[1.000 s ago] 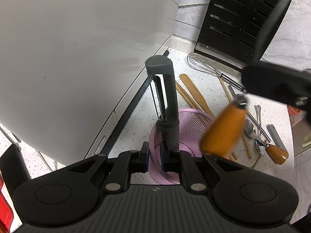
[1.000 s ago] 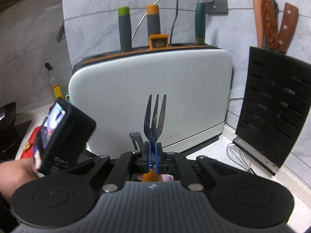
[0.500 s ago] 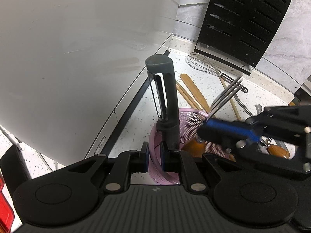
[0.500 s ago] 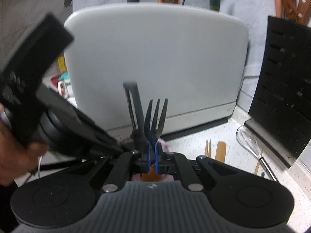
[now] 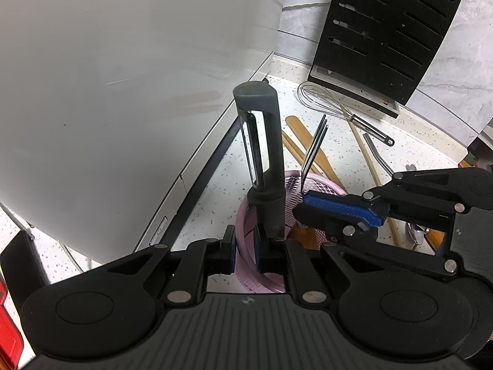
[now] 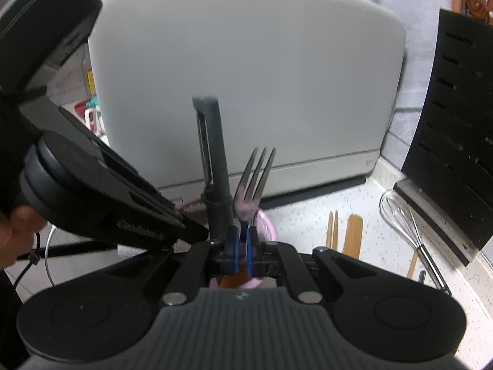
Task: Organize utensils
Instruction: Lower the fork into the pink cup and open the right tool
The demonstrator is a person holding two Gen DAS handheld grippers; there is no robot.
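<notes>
left gripper (image 5: 245, 248): pinched on cup (image 5: 246, 215) rim
right gripper (image 6: 242, 243): clamped on fork (image 6: 254, 178), tines at 12
peeler (image 5: 265, 154): upright in cup
whisk (image 5: 336, 108): counter, 1 o'clock of cup

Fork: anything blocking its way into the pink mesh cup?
Nothing visible blocks it. The orange-handled metal fork already stands handle-down in the pink mesh cup, beside the upright dark grey peeler.

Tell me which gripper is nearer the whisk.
Right. The right gripper, holding the fork over the pink basket, sits on the whisk's side; the left gripper grips the basket's rim.
</notes>
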